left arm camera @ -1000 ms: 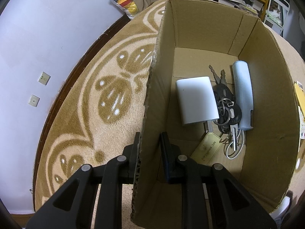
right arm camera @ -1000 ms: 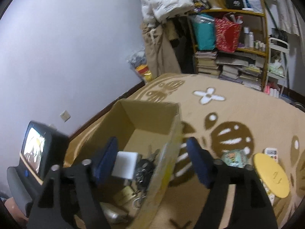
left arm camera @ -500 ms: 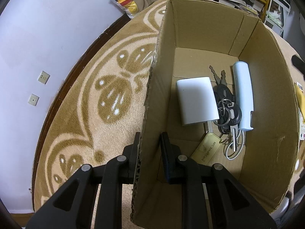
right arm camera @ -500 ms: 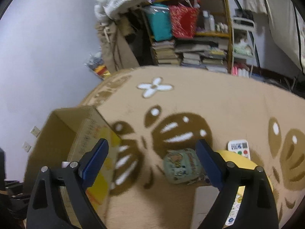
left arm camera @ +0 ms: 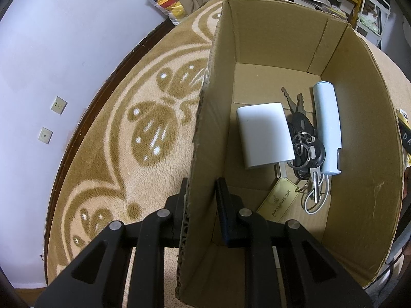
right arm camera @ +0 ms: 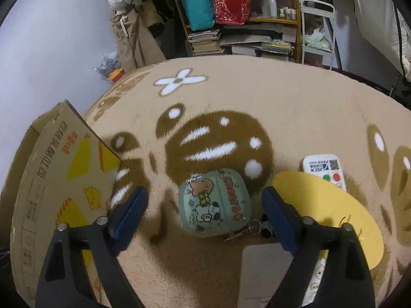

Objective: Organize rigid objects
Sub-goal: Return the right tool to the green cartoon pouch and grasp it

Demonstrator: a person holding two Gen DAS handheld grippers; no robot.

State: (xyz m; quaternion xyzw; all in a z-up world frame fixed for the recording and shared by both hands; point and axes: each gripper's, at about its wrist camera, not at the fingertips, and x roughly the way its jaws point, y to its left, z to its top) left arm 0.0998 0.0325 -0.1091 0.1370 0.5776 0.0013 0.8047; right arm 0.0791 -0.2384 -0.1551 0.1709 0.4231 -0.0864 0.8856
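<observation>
Dim, warm indoor light fills both views, with black vignette at the corners and strong fisheye bending of the wall (left arm camera: 64,51) and carpet (right arm camera: 295,107) edges. The left wrist view is sharp; the cardboard box (left arm camera: 359,133) is shaded inside. The right wrist view is softer, with slight blur and dark shadows near the pouch (right arm camera: 214,201).

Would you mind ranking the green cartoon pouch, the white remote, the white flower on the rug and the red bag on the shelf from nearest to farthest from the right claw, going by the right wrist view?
1. Green cartoon pouch: between the open right claw's fingers.
2. White remote: ahead, to the right, partly under the yellow disc.
3. White flower: mid-rug, ahead.
4. Red bag: on the far shelf.
</observation>
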